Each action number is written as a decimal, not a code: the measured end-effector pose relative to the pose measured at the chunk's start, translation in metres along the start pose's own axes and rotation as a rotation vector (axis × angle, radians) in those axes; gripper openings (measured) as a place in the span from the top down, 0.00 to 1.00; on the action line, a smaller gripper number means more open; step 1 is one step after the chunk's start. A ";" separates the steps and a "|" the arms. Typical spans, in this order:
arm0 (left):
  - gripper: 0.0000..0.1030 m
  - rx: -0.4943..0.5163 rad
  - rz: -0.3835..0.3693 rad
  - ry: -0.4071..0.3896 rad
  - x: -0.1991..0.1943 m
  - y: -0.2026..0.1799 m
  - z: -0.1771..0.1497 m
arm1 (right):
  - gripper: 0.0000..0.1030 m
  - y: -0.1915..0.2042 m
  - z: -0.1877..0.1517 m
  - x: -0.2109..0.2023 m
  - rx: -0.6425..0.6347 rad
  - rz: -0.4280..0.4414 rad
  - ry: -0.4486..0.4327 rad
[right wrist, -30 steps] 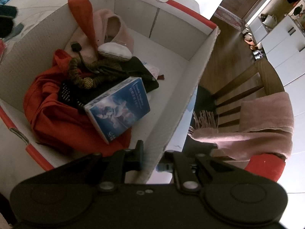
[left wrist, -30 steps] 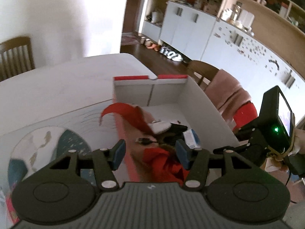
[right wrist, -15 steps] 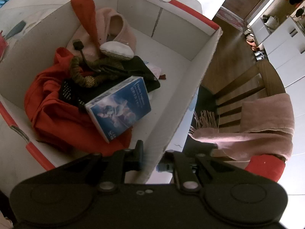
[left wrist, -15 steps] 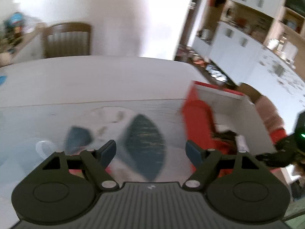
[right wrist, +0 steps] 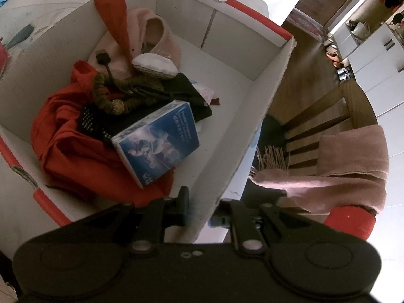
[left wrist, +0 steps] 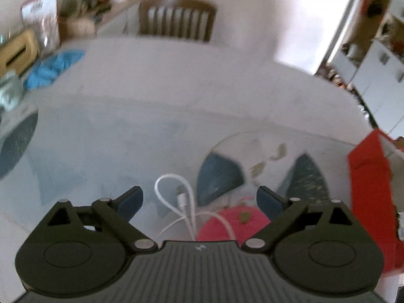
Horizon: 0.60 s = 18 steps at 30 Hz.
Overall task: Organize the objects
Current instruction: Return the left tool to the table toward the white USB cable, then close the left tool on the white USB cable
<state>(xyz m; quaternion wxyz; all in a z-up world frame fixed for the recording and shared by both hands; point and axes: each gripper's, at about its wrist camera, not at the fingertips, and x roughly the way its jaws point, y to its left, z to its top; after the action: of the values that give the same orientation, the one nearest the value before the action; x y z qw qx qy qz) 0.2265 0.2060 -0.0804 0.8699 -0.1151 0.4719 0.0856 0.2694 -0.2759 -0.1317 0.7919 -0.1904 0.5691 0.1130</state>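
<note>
White bench [left wrist: 202, 80] stretches ahead of you, a wooden chair [left wrist: 176, 17] at its far edge and a patterned mat under your left hand-held gripper [left wrist: 199, 199]. Its jaws are opening wide and hold nothing; between them, on the mat, lies a coiled white charging cable [left wrist: 185, 209], its loose end draped over a pink object [left wrist: 232, 224] that is too blurred to name. Judging by the layout, the cable is your next pick: come down over the point where the loops cross beside the plug, so one close gathers several strands, and keep the pads off the pink thing.

Your right hand-held gripper [right wrist: 199, 209] is clamped on the wall of the red-rimmed cardboard box [right wrist: 265, 106], one finger inside and one outside. Hold it firm so the box stays put. Inside already lie red cloth [right wrist: 68, 151], a pink garment [right wrist: 154, 43], a beaded strand [right wrist: 106, 98] and a blue carton [right wrist: 159, 141]; the far right floor of the box is free for the cable.
</note>
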 end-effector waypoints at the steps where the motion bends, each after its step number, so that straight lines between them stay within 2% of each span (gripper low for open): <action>1: 0.06 -0.024 -0.005 0.022 0.008 0.005 0.000 | 0.87 0.000 0.000 0.000 0.000 -0.001 0.000; 3: 0.06 -0.047 0.012 0.056 0.024 0.010 0.001 | 0.87 0.000 -0.001 0.001 0.001 -0.002 0.000; 10: 0.06 -0.012 0.097 0.143 0.064 0.009 -0.003 | 0.87 0.000 -0.001 0.001 0.006 -0.005 -0.001; 16: 0.07 -0.022 0.113 0.149 0.072 0.011 -0.008 | 0.87 0.000 -0.001 0.001 0.007 -0.009 0.000; 17: 0.08 -0.022 0.114 0.148 0.073 0.012 -0.009 | 0.87 0.000 -0.001 0.001 0.008 -0.009 -0.001; 18: 0.15 -0.023 0.113 0.145 0.072 0.011 -0.009 | 0.87 0.000 -0.002 0.001 0.009 -0.009 -0.001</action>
<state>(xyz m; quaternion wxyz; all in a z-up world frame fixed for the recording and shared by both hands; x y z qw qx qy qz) 0.2556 0.2172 -0.1474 0.8258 -0.1039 0.5384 0.1315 0.2685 -0.2765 -0.1334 0.7935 -0.1894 0.5684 0.1071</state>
